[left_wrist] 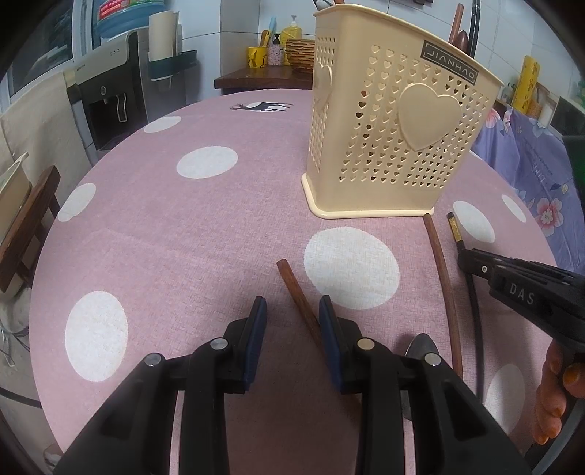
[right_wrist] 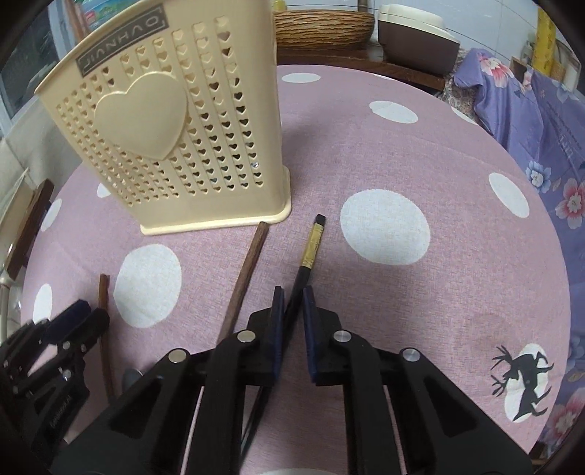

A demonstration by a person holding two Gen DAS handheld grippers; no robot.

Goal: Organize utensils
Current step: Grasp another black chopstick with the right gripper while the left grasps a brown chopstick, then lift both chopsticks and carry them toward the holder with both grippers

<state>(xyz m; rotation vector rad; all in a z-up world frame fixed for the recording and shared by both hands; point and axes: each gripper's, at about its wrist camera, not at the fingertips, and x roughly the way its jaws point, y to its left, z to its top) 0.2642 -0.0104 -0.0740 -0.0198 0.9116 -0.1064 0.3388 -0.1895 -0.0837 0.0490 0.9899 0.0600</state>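
A cream heart-pattern utensil holder (left_wrist: 402,120) (right_wrist: 164,128) stands upright on the pink dotted tablecloth (left_wrist: 182,237). In front of it lie a long brown chopstick (left_wrist: 442,277) (right_wrist: 245,277), a second brown chopstick (left_wrist: 292,281) (right_wrist: 103,296) and a black chopstick with a gold band (left_wrist: 455,230) (right_wrist: 312,244). My right gripper (right_wrist: 292,292) (left_wrist: 464,255) is shut on the black chopstick's shaft, low over the cloth. My left gripper (left_wrist: 292,303) (right_wrist: 87,314) stands open; the second brown chopstick lies between its jaws, close to the right pad.
A grey metal utensil tip (left_wrist: 420,343) shows behind my left gripper's right finger. A purple flowered cloth (right_wrist: 530,120) hangs to the right of the table. A dark wooden chair (left_wrist: 25,234) and a water dispenser (left_wrist: 106,102) stand to the left, and a woven basket (right_wrist: 321,29) sits behind.
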